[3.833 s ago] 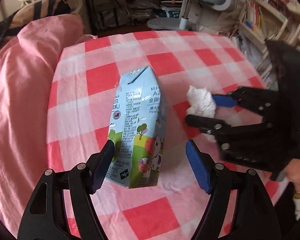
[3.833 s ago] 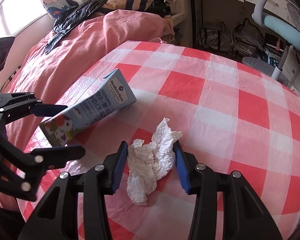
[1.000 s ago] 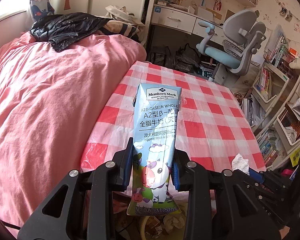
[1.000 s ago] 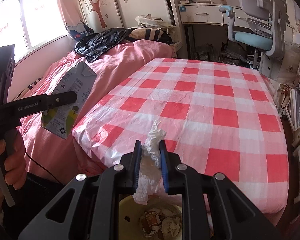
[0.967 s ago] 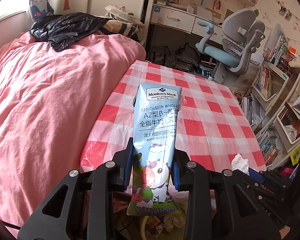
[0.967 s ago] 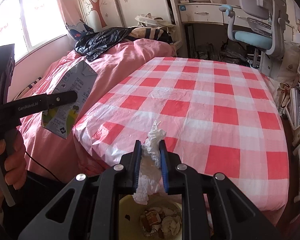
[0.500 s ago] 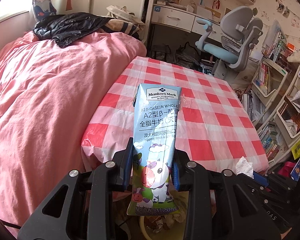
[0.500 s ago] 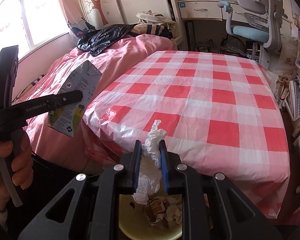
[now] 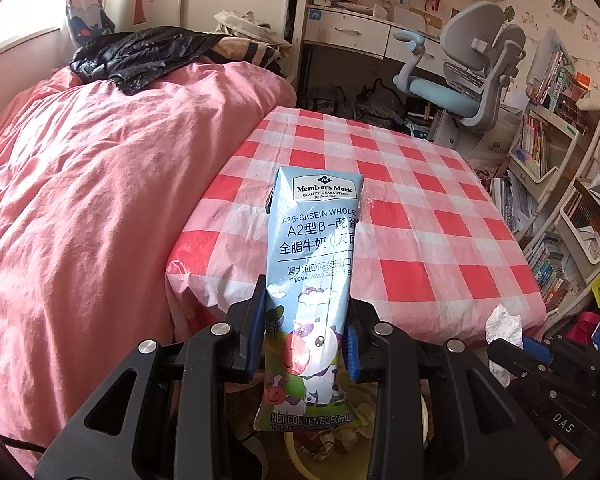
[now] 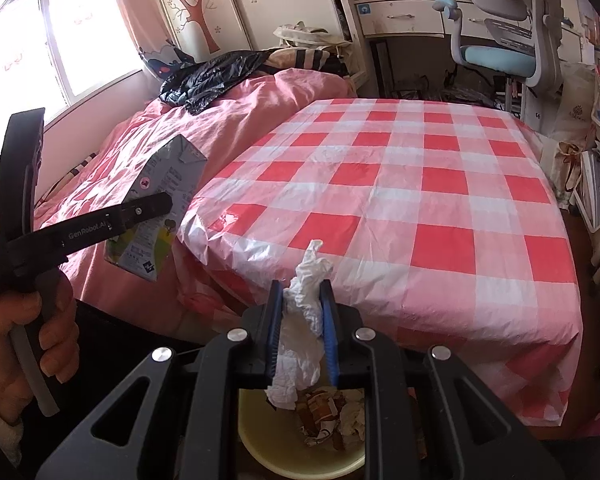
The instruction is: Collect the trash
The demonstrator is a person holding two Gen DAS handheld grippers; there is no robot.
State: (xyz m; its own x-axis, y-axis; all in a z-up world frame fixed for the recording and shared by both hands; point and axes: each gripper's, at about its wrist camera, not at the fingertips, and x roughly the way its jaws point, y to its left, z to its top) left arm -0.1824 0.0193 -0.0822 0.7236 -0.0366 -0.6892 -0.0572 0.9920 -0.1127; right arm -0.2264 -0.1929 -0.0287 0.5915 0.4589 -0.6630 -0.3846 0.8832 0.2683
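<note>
A light blue milk carton (image 9: 316, 240) stands upright between the pads of my left gripper (image 9: 306, 320), which is shut on its lower part. The carton hangs off the table's near edge, above a pale yellow bin (image 9: 300, 456) with crumpled trash inside. My right gripper (image 10: 302, 320) is shut on a crumpled white tissue (image 10: 306, 300), held over the same bin (image 10: 268, 440). In the right wrist view, the left gripper (image 10: 140, 210) and carton (image 10: 164, 176) appear at the left, in a person's hand (image 10: 24, 340). The tissue (image 9: 502, 320) also shows at the lower right of the left wrist view.
The table with a red and white checked cloth (image 10: 400, 200) lies just beyond both grippers. A bed with a pink duvet (image 9: 80, 200) runs along the left. A grey and blue desk chair (image 9: 460, 80) and crowded bookshelves (image 9: 560, 200) stand behind and to the right.
Carton and tissue were lifted off the table earlier. Over the last second both grippers drew back from the table's edge, and more of the bin shows below them.
</note>
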